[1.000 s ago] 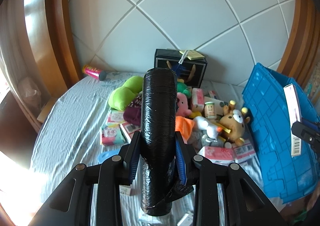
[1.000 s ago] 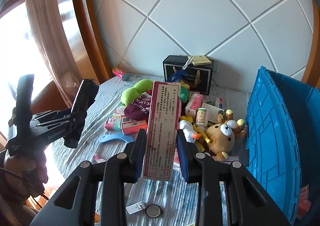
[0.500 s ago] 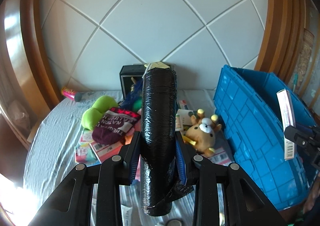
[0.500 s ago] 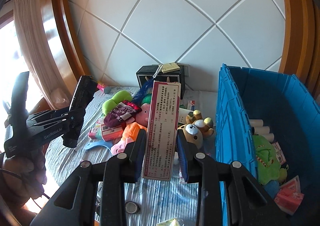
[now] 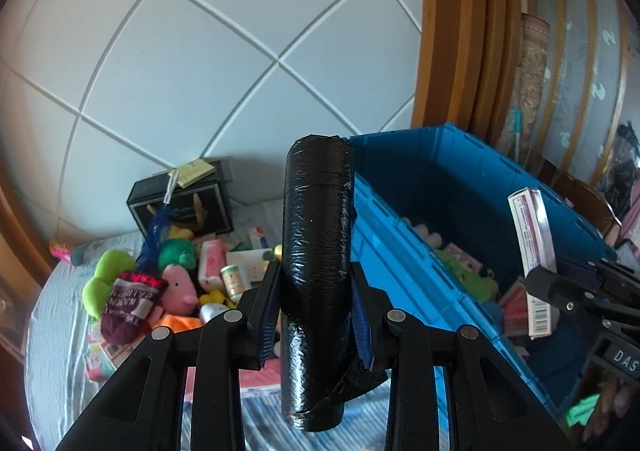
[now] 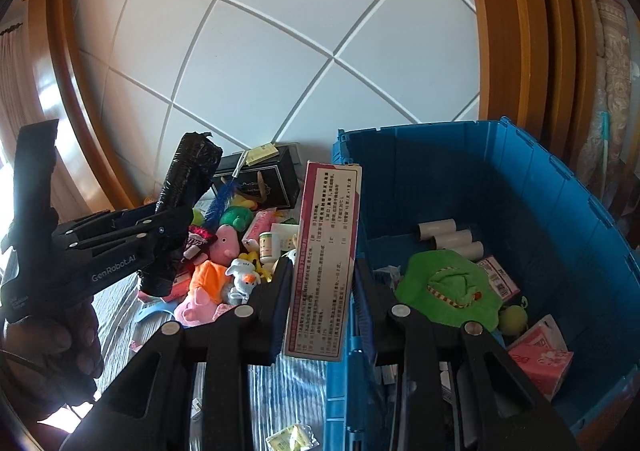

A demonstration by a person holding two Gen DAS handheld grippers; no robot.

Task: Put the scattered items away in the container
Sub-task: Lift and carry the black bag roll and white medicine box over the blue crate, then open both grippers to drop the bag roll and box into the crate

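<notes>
White padded wall panels with grey seams fill the background of the left wrist view, framed by curved wooden trim. Below them lies a surface covered with pale striped cloth (image 5: 52,335), scattered with plush toys, packets and a black gift box (image 5: 182,203). The left gripper (image 5: 316,315) points forward and downward, its fingers (image 5: 268,311) clamped on a black wrapped roll (image 5: 316,251) that stands upright between them, its top just in front of the near corner of the blue crate (image 5: 472,187). At the right edge the right gripper (image 5: 560,287) reaches over the crate's open top, holding a pink-and-white flat box (image 5: 534,251) on edge above the contents.

Seen from the right wrist, the same white panels and wood trim rise behind. The right gripper (image 6: 322,299) tilts downward, with its fingers (image 6: 280,291) pressed against the flat box (image 6: 326,259), which stands tall between them directly over the crate's left wall (image 6: 340,371). Inside the blue crate (image 6: 560,211) lie a green plush, three cardboard tubes and pink packets. To the left, a hand (image 6: 52,347) grips the handle of the left gripper (image 6: 172,235), which is angled upward to the right, with the black roll (image 6: 184,207) leaning in its fingers above the pile of plush toys (image 6: 216,267) on the cloth, beside the crate and not yet over it.
</notes>
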